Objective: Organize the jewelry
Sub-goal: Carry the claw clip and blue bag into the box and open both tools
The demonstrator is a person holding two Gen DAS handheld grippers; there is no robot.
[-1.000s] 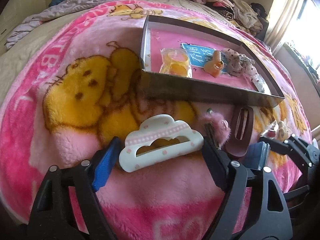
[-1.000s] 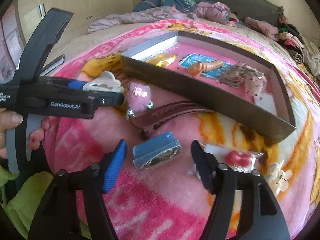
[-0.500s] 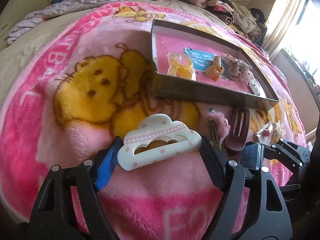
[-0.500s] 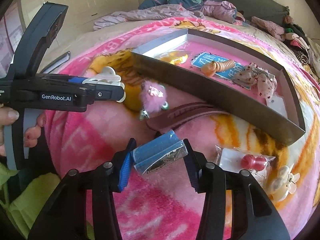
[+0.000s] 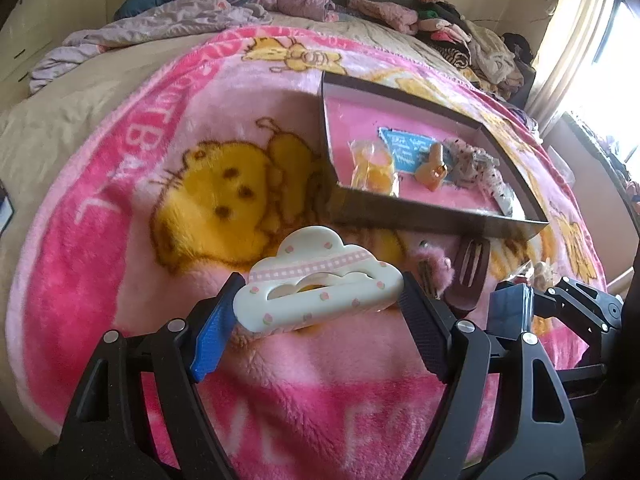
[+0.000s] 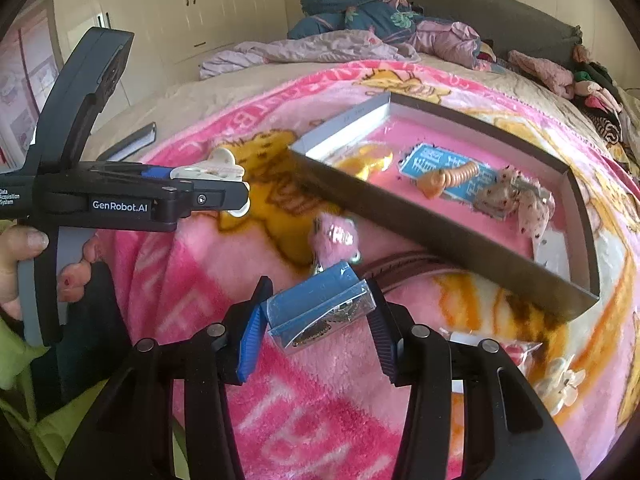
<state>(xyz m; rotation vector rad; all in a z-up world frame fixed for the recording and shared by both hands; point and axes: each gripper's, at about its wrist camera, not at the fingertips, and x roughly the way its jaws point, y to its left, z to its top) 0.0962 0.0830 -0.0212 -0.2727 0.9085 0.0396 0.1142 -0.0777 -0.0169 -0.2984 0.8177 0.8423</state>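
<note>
My left gripper [image 5: 320,310] is shut on a white cloud-shaped hair clip [image 5: 316,288] and holds it just above the pink blanket. In the right wrist view that left gripper [image 6: 228,196] shows side-on with the hair clip [image 6: 212,168] in its jaws. My right gripper [image 6: 318,312] is shut on a blue jewelry packet [image 6: 316,300], lifted off the blanket. A shallow grey tray [image 5: 420,220] lies beyond both, holding a yellow packet [image 5: 372,168], a blue card [image 5: 404,146], an orange spiral tie [image 5: 432,168] and a spotted bow [image 5: 476,164].
On the blanket before the tray [image 6: 440,240] lie a fluffy pink clip [image 6: 336,236], a brown hair clip [image 6: 412,268], a clear packet [image 6: 516,348] and a white flower piece [image 6: 560,380]. A dark notebook [image 6: 132,142] lies far left. Clothes are piled at the bed's far side.
My right gripper closed on the blue packet and lifted it off the blanket. My left gripper rose a little with the cloud clip still in it.
</note>
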